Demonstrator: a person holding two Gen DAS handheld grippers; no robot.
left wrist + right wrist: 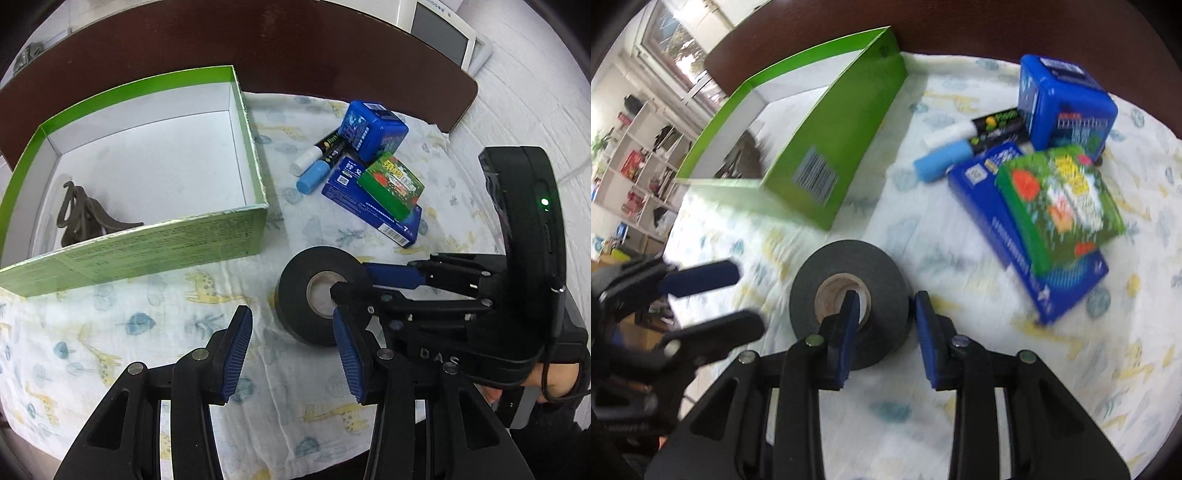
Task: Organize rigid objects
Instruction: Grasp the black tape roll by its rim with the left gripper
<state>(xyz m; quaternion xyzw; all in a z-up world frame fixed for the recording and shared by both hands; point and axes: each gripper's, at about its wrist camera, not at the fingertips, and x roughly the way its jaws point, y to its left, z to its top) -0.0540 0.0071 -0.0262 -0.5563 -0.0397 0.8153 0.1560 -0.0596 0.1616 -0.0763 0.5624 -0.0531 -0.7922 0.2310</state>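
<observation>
A black tape roll [314, 295] [849, 295] lies flat on the patterned cloth. My right gripper [884, 321] straddles the roll's wall, one finger in the core and one outside; a small gap still shows at the outer pad. It also shows in the left wrist view [354, 277]. My left gripper [291, 354] is open and empty, just left of the roll. It shows in the right wrist view [738, 295] too. A green open box [147, 229] [820, 147] holds a dark toy dinosaur [81, 218].
Behind the roll lie two markers [317, 162] [964, 147], a blue tin [373, 129] [1063, 103], and a flat blue box [373, 206] [1027, 236] with a green card pack [393, 184] [1060, 199] on top. The cloth [147, 332] covers a dark round table [258, 44].
</observation>
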